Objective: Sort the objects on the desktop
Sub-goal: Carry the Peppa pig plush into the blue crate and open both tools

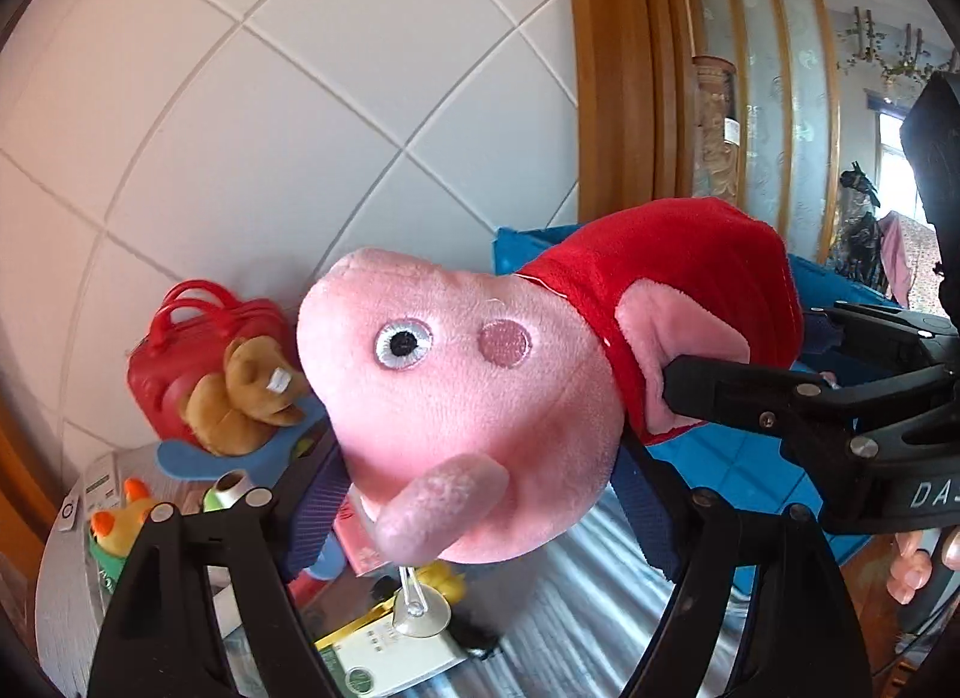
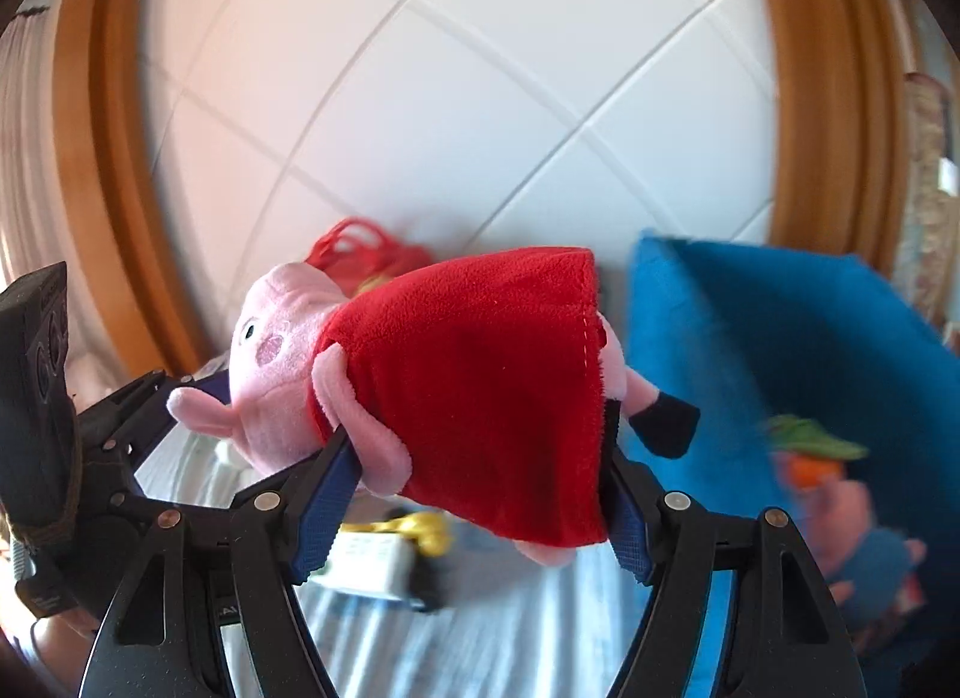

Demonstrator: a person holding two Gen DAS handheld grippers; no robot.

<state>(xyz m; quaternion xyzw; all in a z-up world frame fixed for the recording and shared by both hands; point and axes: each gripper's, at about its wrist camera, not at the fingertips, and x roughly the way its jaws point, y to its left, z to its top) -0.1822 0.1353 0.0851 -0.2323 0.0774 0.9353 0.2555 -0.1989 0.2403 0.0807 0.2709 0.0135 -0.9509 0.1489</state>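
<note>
The soft pink pig plush in a red fleece dress [image 1: 480, 374] hangs sideways in the air above the cluttered desk, near the blue fabric bin [image 2: 780, 338], probably its destination. The left gripper [image 1: 480, 494] clamps its head, the right gripper [image 2: 474, 458] its dress; both stand fairly wide, pressed into it, sharing the floppy body.

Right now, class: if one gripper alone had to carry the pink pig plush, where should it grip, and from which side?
Probably the red-dressed body, pads closing across its width from below, as the right gripper does. The plush lies lengthwise; the body is central, and the round head would slip.
</note>
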